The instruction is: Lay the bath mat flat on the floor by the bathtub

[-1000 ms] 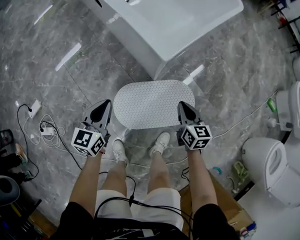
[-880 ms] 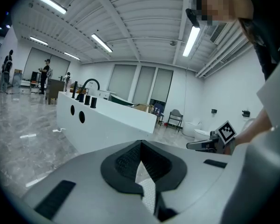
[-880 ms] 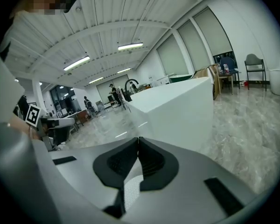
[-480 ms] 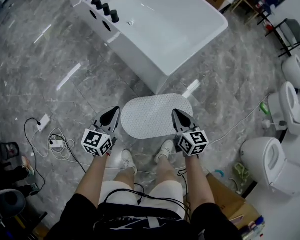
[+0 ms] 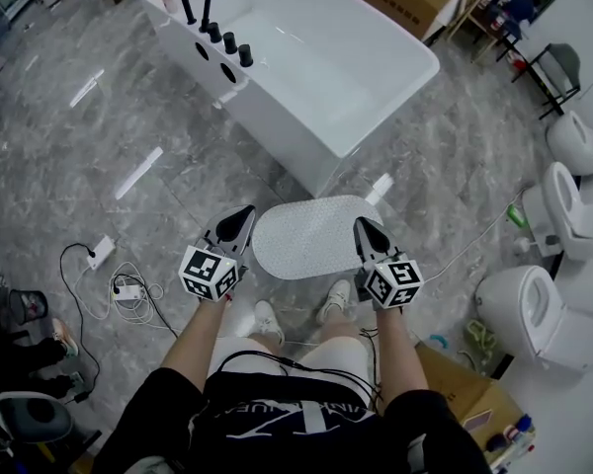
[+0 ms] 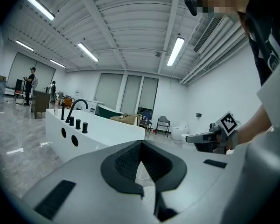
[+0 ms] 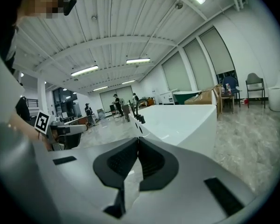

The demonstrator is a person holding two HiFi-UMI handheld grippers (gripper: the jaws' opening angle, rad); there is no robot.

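Mat position: bath mat (image 5: 311,235) lies spread on the floor (image 5: 128,136), an oval just beside the near end of the bathtub (image 5: 326,67); no fold or curled edge visible from the head view.
Mat handling (judged): pale, dimpled surface; likely light and floppy, so it would sag if lifted at one point. Best taken at both short ends, one tool per end.
Left tool (image 6: 141,143): tips pressed together, nothing pinched; held level, well above the floor, pointing toward the tub.
Right tool (image 7: 138,140): same, tips together and empty, held level.
Overlap note: in the head view both tools line up with the mat's ends, but neither touches it.
Stance: person's shoes (image 5: 267,319) at the mat's near edge.
Surroundings: cables (image 5: 128,289) left, toilets (image 5: 539,319) right, both apart from the mat.
Task status (judged): looks complete.
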